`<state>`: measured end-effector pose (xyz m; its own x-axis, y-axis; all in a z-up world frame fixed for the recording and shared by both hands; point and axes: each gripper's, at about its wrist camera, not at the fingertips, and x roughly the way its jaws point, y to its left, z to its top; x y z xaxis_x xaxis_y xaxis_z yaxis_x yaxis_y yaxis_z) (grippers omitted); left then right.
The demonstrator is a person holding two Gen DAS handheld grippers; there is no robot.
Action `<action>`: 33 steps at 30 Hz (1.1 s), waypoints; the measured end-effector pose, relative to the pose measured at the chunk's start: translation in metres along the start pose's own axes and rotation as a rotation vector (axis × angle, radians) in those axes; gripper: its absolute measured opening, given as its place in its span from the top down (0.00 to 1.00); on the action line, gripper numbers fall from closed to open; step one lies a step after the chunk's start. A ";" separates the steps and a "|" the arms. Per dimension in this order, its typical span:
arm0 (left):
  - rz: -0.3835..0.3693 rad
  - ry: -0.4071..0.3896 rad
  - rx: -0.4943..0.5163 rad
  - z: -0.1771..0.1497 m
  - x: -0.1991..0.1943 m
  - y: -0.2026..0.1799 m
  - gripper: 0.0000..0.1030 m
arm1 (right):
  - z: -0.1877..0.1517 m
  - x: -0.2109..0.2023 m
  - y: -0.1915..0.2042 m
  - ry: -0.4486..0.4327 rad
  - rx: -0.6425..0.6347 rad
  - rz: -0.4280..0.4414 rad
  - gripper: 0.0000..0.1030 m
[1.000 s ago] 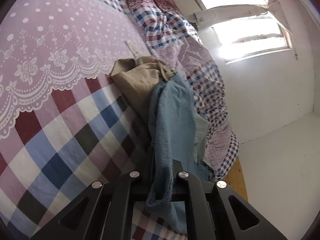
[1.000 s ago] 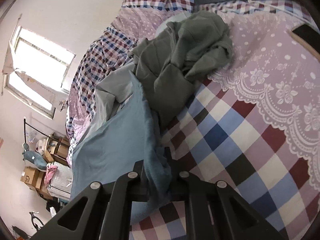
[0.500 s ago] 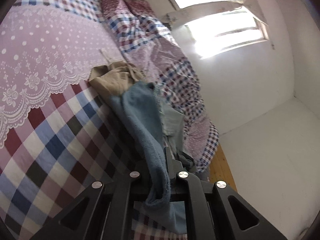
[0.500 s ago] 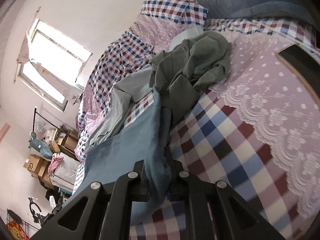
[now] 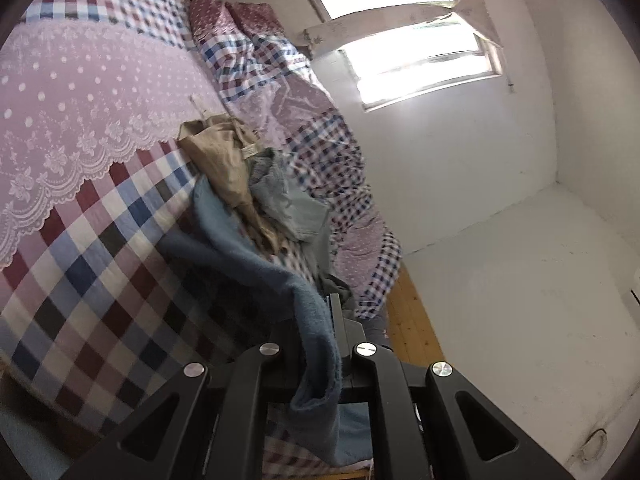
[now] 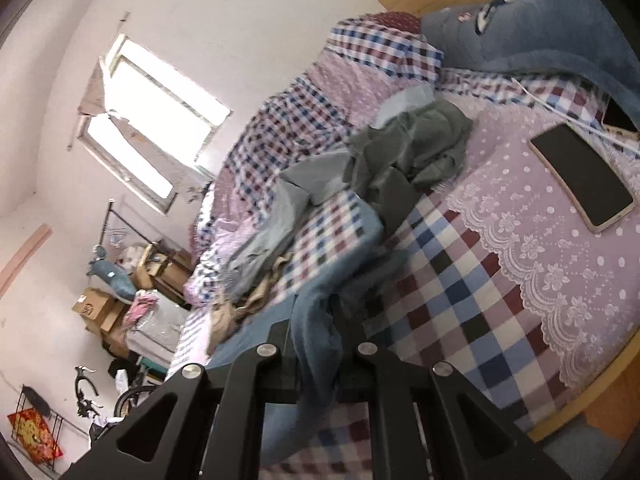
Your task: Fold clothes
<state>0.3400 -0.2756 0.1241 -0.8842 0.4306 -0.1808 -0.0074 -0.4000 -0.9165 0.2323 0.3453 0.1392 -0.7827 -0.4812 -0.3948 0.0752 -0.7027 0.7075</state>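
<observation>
Blue fleece garment [image 5: 256, 264] is pinched at two spots, one per gripper. Left gripper [image 5: 320, 344] is clamped on one edge; cloth runs up from between its fingers and a loose flap hangs below them. Right gripper [image 6: 316, 340] is clamped on another bunched edge [image 6: 316, 344] of the same garment. Both jaws are closed down to cloth thickness.

Landmark is the checked bedspread [image 5: 100, 260]. The blue garment lies across it, spanning between the two grippers, partly lifted off it near the fingers.

Other clothes on the bedspread, counted:
- 1 tan garment [image 5: 224, 160], crumpled, touching the far end of the blue one.
- 1 pale grey-blue garment [image 5: 292, 208], just beside the tan one, on the window side.
- 1 dark green-grey garment [image 6: 416, 148], heaped beyond the blue one in the right wrist view.

1 phone [image 6: 584, 176] lies face up on the bedspread's lace-edged pink part, well apart from the clothes. 1 window [image 5: 408, 40] on the wall behind the bedspread. 1 rumpled checked quilt [image 5: 320, 140] along the bedspread's wall side.
</observation>
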 end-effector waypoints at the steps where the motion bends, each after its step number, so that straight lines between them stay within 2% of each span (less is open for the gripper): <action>1: -0.019 -0.006 0.005 0.000 -0.006 -0.008 0.94 | 0.001 -0.009 0.007 -0.010 -0.010 0.015 0.92; 7: -0.132 -0.073 0.054 0.008 -0.047 -0.068 0.94 | 0.017 -0.069 0.052 -0.108 -0.062 0.120 0.92; 11: -0.197 -0.159 0.083 0.016 -0.075 -0.103 0.94 | 0.028 -0.104 0.074 -0.180 -0.066 0.186 0.92; 15: -0.226 -0.187 0.081 0.031 -0.081 -0.120 0.94 | 0.043 -0.119 0.088 -0.211 -0.030 0.184 0.92; 18: -0.186 -0.182 0.106 0.043 -0.069 -0.122 0.94 | 0.051 -0.109 0.093 -0.218 -0.061 0.154 0.92; 23: -0.088 -0.129 0.074 0.059 -0.012 -0.095 0.94 | 0.067 -0.049 0.067 -0.154 -0.024 0.071 0.92; 29: 0.088 -0.069 0.047 0.087 0.083 -0.044 0.94 | 0.088 0.056 0.019 -0.050 0.025 -0.081 0.92; 31: 0.143 -0.049 0.022 0.099 0.120 -0.023 0.94 | 0.095 0.095 0.007 -0.005 0.041 -0.110 0.92; 33: 0.163 -0.039 -0.046 0.112 0.150 0.002 0.94 | 0.103 0.130 -0.002 0.041 0.043 -0.148 0.92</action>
<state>0.1551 -0.3025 0.1347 -0.8894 0.3309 -0.3153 0.1585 -0.4238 -0.8918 0.0670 0.3379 0.1464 -0.7573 -0.3959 -0.5194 -0.0660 -0.7448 0.6640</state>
